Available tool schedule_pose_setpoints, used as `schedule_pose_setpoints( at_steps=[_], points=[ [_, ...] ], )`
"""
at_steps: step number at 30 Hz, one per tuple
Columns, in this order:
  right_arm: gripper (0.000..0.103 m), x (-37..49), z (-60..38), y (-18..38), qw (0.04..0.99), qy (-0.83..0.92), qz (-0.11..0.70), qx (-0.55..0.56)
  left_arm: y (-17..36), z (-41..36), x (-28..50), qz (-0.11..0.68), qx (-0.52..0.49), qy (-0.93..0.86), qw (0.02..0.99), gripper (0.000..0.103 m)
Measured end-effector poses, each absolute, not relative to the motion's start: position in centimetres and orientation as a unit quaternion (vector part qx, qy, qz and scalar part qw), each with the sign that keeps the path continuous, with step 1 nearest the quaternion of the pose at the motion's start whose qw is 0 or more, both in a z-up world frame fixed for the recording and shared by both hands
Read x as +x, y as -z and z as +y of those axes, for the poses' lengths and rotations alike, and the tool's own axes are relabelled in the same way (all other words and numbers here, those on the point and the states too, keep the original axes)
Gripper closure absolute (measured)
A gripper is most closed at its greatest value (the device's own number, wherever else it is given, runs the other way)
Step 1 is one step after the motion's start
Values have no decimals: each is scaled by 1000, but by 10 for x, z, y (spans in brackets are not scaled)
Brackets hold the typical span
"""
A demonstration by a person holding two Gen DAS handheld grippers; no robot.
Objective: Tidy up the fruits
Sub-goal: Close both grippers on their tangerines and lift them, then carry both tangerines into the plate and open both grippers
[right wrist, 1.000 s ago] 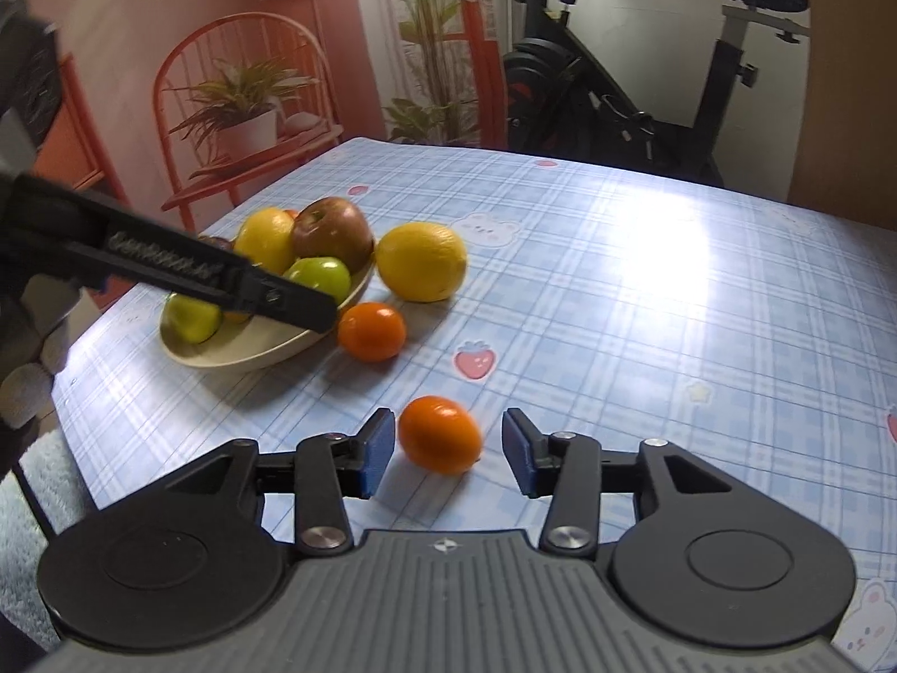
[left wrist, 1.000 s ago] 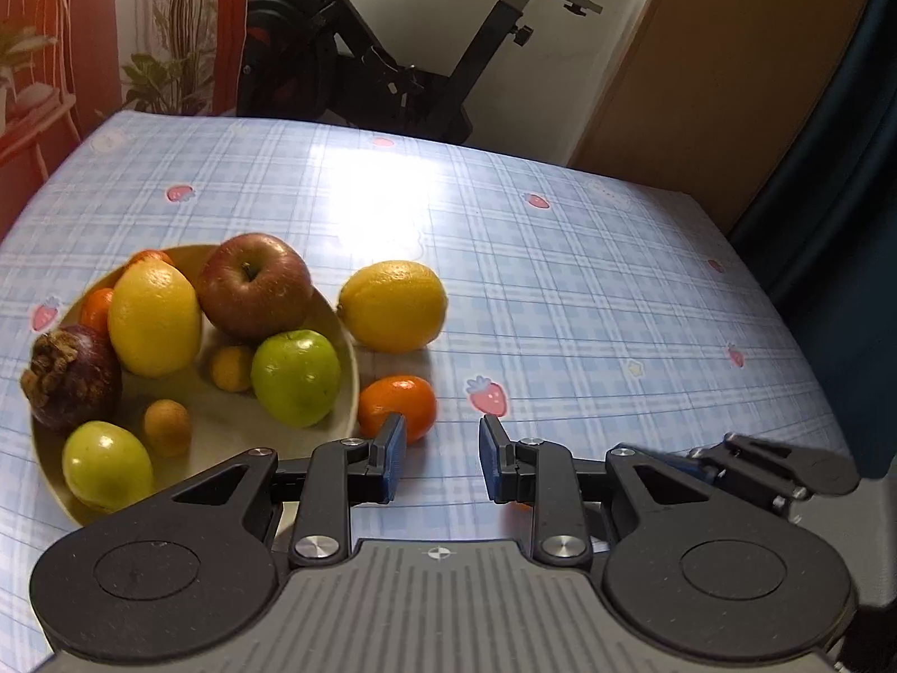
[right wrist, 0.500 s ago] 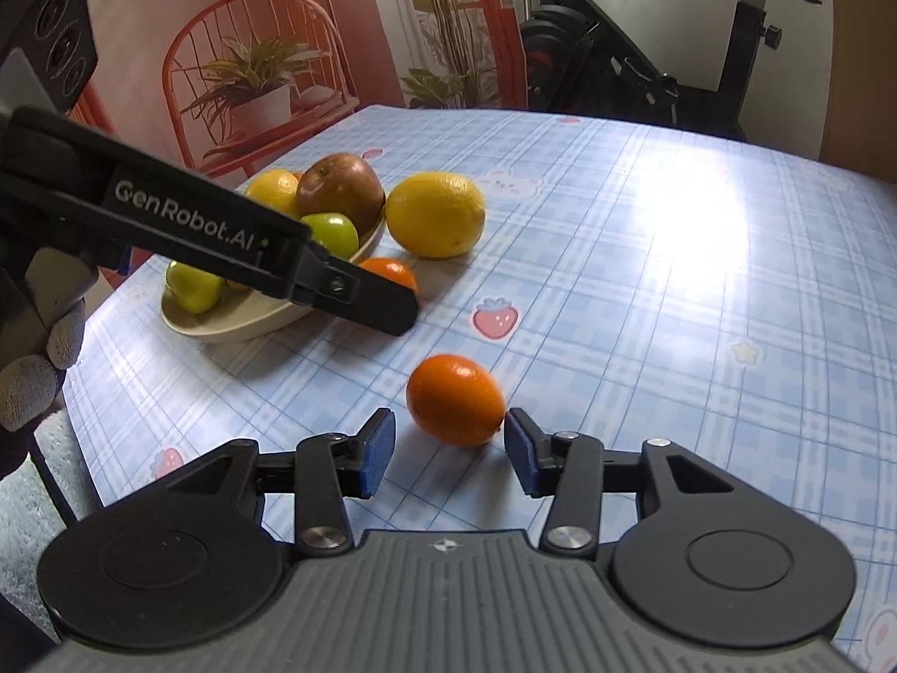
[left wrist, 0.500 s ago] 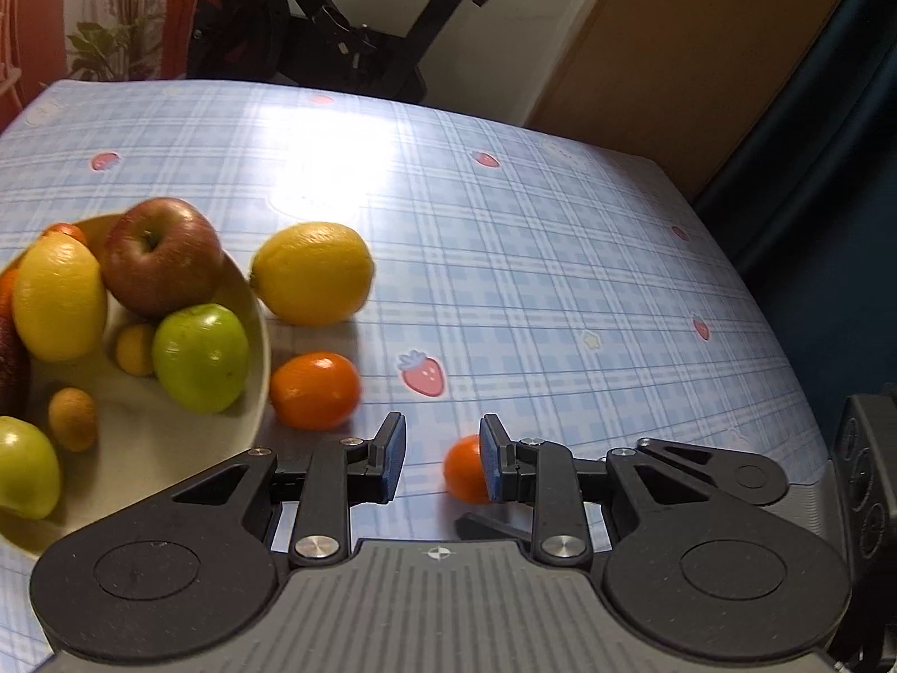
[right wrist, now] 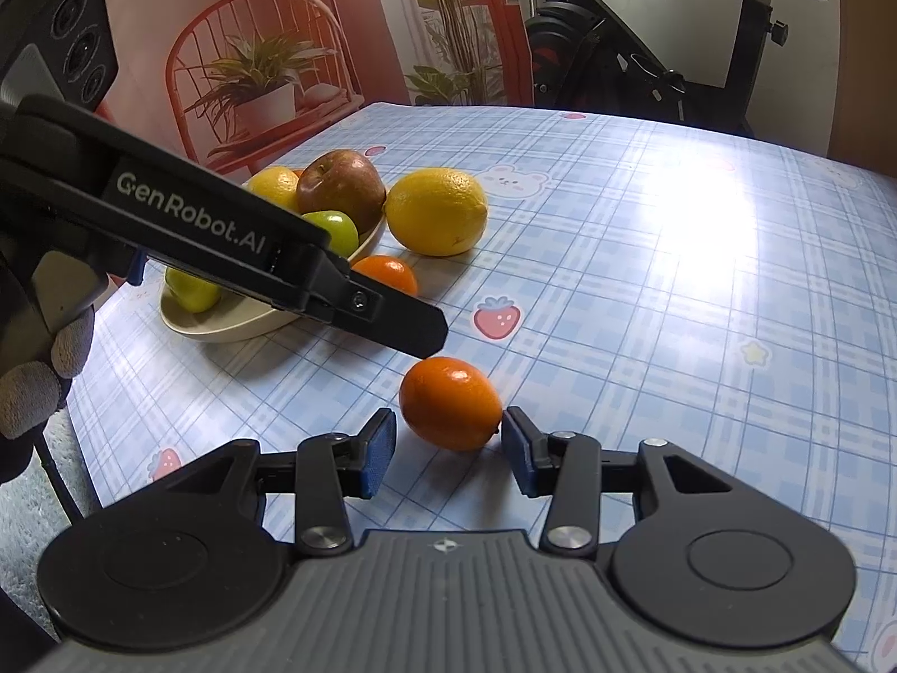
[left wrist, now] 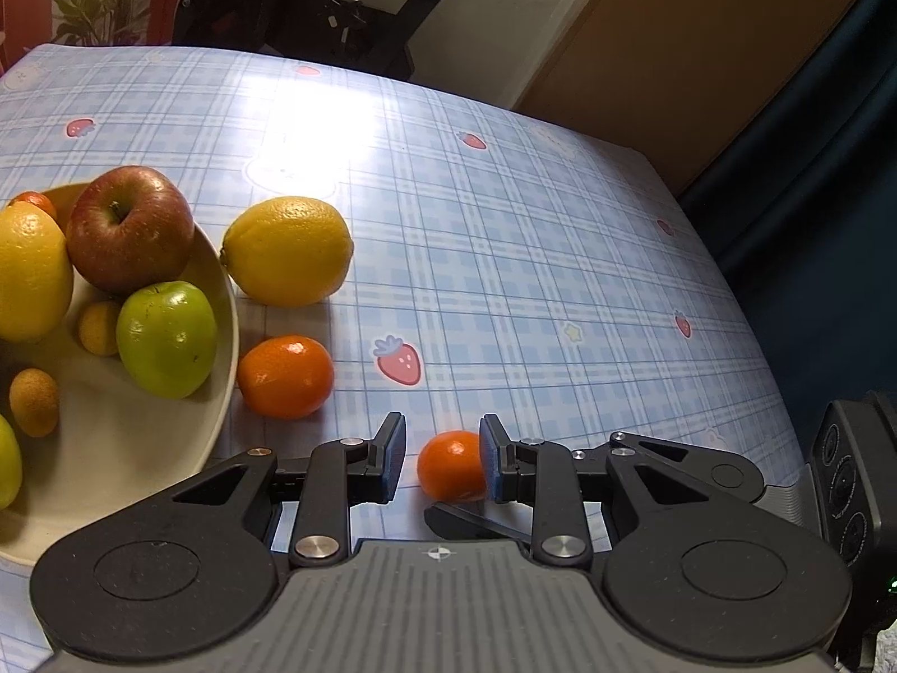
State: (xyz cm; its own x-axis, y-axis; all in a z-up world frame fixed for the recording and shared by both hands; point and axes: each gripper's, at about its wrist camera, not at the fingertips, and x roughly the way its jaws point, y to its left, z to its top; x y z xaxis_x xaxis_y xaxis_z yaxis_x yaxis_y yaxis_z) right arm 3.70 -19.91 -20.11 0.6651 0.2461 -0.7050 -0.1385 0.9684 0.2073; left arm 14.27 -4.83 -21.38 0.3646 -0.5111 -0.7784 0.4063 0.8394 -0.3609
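Sitting on the tablecloth point(right wrist: 644, 291) just ahead of your right gripper point(right wrist: 448, 443), the small orange point(right wrist: 451, 404) lies with its long axis roughly across the spread, empty jaws. Your left gripper point(left wrist: 440, 460) is also unclenched, holding nothing, but higher; the right is nearer. The bowl point(right wrist: 235, 325) lies away to the left.

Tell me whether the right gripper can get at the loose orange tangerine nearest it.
Probably yes: the right gripper is open, the small orange tangerine lies just ahead, though the left gripper's black finger hovers close.
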Motion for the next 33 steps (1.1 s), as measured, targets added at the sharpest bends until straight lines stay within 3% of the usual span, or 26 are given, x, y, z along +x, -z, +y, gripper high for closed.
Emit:
schedule_pose_setpoints(
  at_steps=[20, 33],
  points=[
    [63, 32, -199, 201, 914, -107, 386, 62, 229, -51, 145, 512, -72, 296, 803, 73],
    [63, 69, -167, 169, 918, -167, 358, 45, 187, 4, 145, 469, -93, 253, 841, 73]
  ],
)
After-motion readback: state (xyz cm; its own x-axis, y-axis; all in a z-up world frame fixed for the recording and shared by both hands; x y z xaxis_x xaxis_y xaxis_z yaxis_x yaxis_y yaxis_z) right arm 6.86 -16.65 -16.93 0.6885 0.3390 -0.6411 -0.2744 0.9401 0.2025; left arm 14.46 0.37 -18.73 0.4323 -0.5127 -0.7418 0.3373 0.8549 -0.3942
